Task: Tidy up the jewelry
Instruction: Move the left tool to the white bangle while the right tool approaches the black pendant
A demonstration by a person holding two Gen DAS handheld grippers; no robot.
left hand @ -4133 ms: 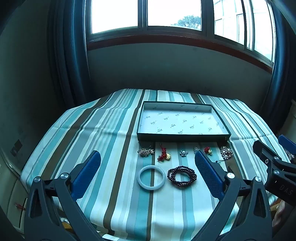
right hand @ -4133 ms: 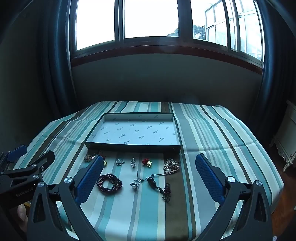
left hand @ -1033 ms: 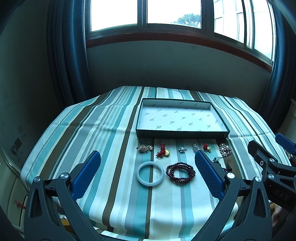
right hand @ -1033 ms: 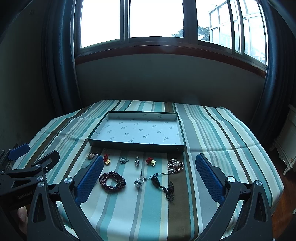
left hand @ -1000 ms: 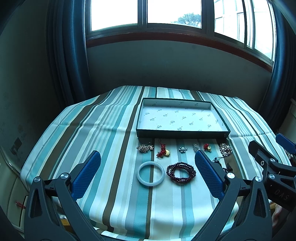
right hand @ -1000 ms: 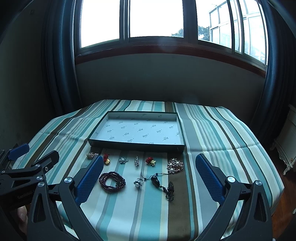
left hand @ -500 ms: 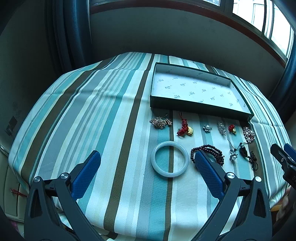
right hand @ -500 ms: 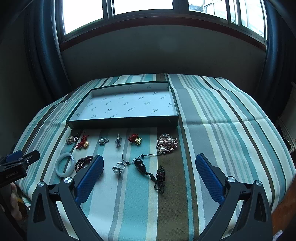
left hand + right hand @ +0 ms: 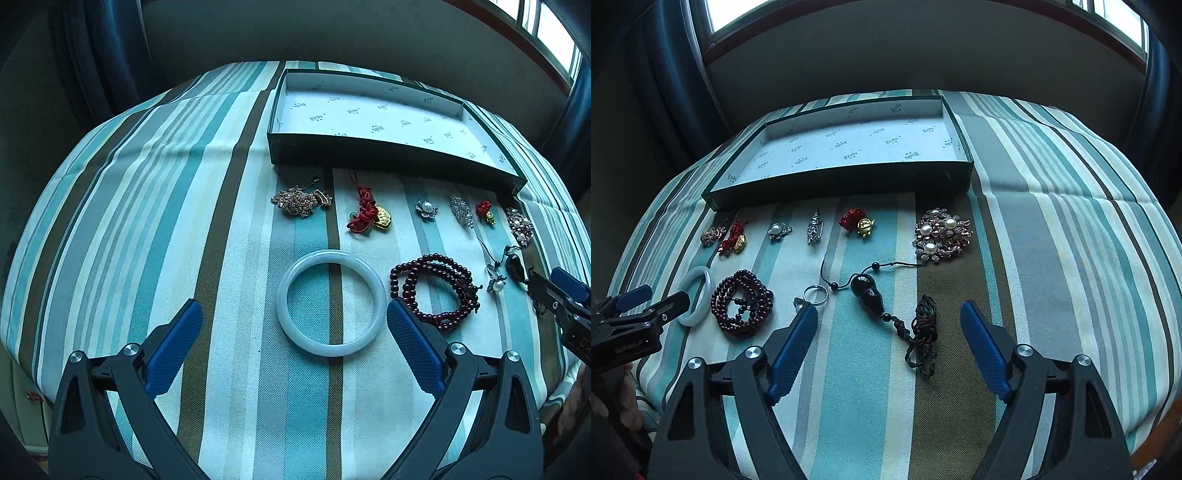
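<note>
Pale bangle point(image 9: 331, 302) beside bead bracelet point(image 9: 436, 291), striped cloth point(image 9: 166, 206).

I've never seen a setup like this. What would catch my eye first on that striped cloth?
Probably the pale bangle, a smooth ring lying flat just ahead of the open left gripper, with the dark red bead bracelet coiled right beside it. Behind them, a row of small brooches and charms lies in front of the shallow green tray, which holds nothing yet. At the row's right end, the pearl brooch glitters most.
</note>
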